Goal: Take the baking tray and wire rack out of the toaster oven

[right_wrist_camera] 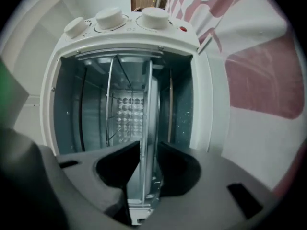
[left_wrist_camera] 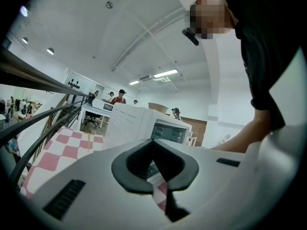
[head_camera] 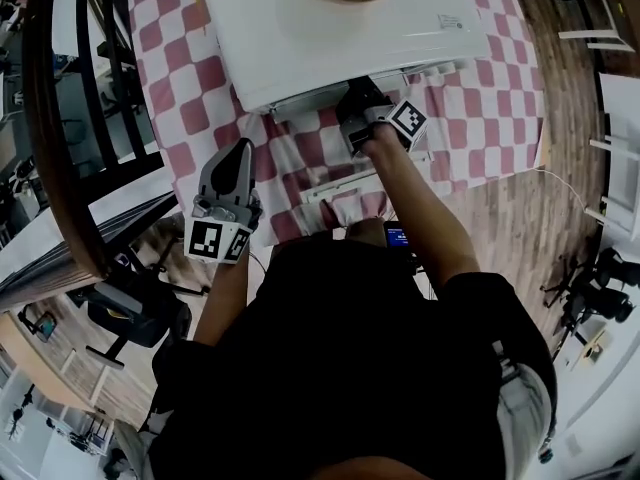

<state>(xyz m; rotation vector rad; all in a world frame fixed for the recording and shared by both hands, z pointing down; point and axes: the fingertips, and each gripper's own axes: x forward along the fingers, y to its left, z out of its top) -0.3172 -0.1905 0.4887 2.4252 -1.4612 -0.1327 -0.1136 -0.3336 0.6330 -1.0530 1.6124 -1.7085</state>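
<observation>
One toaster oven (head_camera: pixel 330 38) with three knobs (right_wrist_camera: pixel 109 17) stands on the checked cloth (head_camera: pixel 480 78); inside are one baking tray (right_wrist_camera: pixel 149 104) and one wire rack (right_wrist_camera: pixel 111 104), each on its own level, both seen edge-on, long edges across the mouth; the head view hides them; the right gripper (right_wrist_camera: pixel 149 157) has its jaws apart astride the tray's front edge; the left gripper (left_wrist_camera: pixel 155 176), jaws together and empty, is well clear.

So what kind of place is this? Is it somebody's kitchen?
Probably not a home kitchen; it looks more like a big workroom or lab. The toaster oven sits on a checked tablecloth, but black stands crowd the wooden floor, and people gather at desks under long strip lights.
</observation>
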